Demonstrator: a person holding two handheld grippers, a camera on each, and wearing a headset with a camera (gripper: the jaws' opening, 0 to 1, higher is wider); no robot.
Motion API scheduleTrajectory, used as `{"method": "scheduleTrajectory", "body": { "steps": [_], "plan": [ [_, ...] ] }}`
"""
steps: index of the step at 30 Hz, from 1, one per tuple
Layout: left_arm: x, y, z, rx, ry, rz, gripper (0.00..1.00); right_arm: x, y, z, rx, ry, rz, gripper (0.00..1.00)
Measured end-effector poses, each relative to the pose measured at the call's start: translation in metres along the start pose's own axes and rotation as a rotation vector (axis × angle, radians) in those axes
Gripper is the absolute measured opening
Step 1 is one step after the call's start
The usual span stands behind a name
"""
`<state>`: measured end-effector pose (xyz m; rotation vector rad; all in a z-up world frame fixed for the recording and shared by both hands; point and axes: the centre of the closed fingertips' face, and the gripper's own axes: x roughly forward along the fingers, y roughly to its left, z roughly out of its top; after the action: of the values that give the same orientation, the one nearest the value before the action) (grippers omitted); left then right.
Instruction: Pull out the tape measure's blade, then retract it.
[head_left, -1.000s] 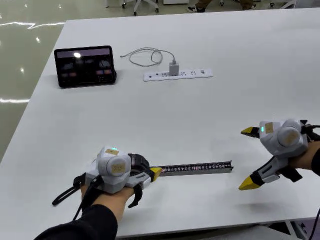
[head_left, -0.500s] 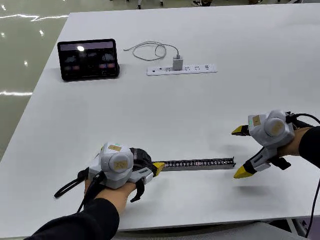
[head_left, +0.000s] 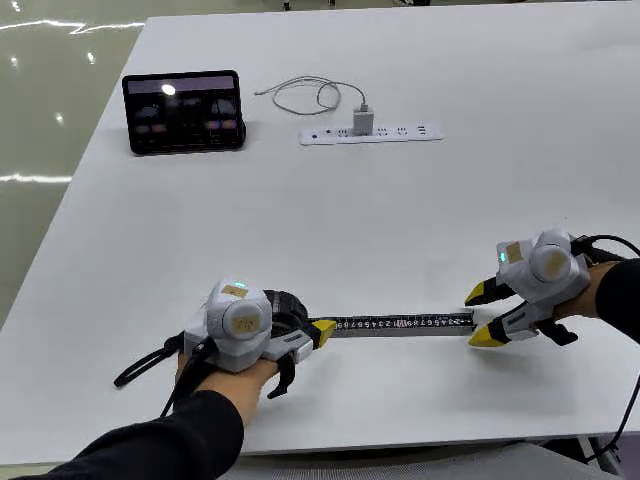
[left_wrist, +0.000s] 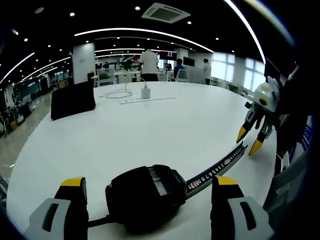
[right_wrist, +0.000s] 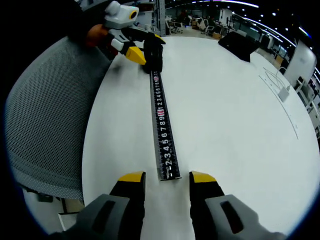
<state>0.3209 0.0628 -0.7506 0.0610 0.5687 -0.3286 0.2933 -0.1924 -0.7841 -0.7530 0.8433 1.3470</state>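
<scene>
A dark tablet (head_left: 184, 110) stands at the upper left of the head view on the white table (head_left: 420, 220), its screen too small to read. Right of it, at top centre, a looped cable (head_left: 300, 95) runs to a charger (head_left: 362, 120) plugged into a white power strip (head_left: 400, 131).

At the lower left a hand (head_left: 235, 385) holds the left gripper (left_wrist: 149, 182), and a black strap (head_left: 140, 365) trails off it toward the left. In the left gripper view the jaws stand spread to either side of the black case (left_wrist: 145, 197). A sliver of table shows on each side, so they do not pinch it. In the head view the gripper's body hides most of the case and one jaw.

From the case the blade (head_left: 400, 323) lies flat on the table, numbers up, across the lower centre. Its far end sits between the spread tips of the right gripper (head_left: 481, 317) at the lower right. The right gripper view shows a gap on both sides of the end, so nothing is clamped. The end hook is too small to make out.

A grey mesh chair (right_wrist: 45, 125) is blurred at the left of the right gripper view.
</scene>
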Motion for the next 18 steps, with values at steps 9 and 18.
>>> {"method": "scheduleTrajectory", "body": {
  "steps": [9,18],
  "plan": [
    [0.0002,0.0011,-0.0014,-0.009,0.001,0.004,1.00,0.0046,-0.0019,0.0002,0.020,0.009,-0.008,0.17],
    [0.0009,0.0032,-0.0024,-0.100,0.001,0.010,1.00,0.0058,-0.0016,0.0003,-0.037,0.060,-0.014,0.12]
  ]
}}
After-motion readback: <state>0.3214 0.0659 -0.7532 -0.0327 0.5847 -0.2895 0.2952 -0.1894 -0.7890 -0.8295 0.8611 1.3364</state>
